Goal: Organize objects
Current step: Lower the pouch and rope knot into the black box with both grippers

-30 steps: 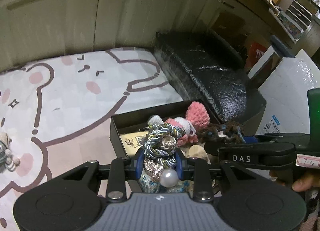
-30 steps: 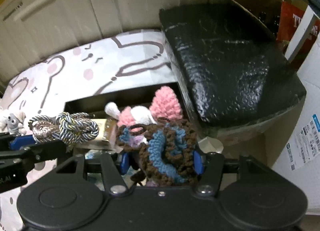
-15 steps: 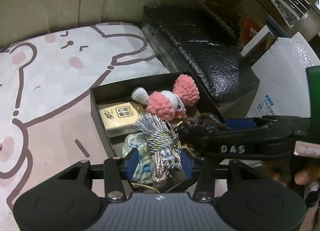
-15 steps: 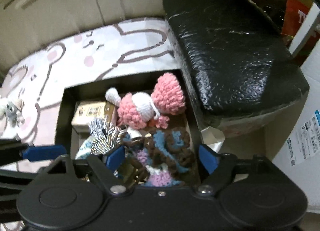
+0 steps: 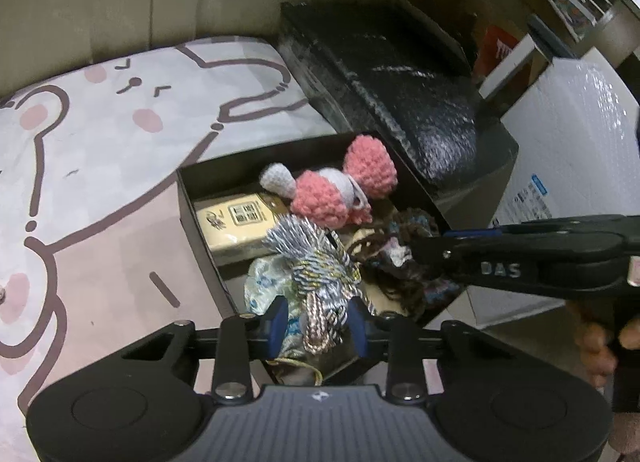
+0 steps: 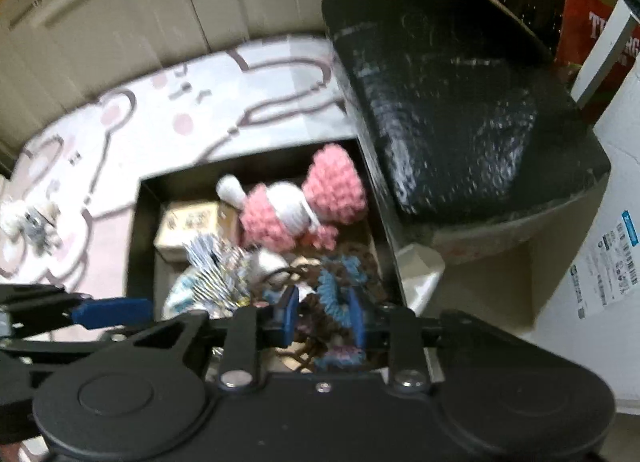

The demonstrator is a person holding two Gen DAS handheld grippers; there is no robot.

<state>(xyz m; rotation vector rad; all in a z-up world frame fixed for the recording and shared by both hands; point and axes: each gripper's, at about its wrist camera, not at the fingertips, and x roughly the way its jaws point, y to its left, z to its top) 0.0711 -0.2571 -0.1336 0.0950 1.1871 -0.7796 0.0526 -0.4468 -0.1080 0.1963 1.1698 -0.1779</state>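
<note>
Cord, braided in silver, blue and gold with a frayed tassel end (image 5: 320, 262), lies low in the black box (image 5: 192, 198) at about 6 o'clock of its interior, draped over a pale floral pouch (image 5: 266, 286); the left gripper (image 5: 318, 322) has its blue pads close on either side of the cord's lower loops, seemingly pinching them, though contact on both sides is hard to confirm; it looks light, limp and a little slick, so a hold on the bunched loops should serve better than one on the tassel, whose strands would likely slip free; beside it, toward 3 o'clock, the brown and blue crochet piece (image 6: 336, 286) sits between the narrowly set pads of the right gripper (image 6: 322, 318), apparently nipped; soft, springy yarn, likely to snag on neighbours, best taken across its thick middle; further in, at 12 o'clock, a pink and white crochet toy (image 5: 340, 190) rests against a cream printed packet (image 5: 236, 222); beyond the box, a cartoon-printed mat (image 5: 120, 134) at 10 o'clock and a black wrapped block (image 5: 400, 74) at 1 o'clock.
</note>
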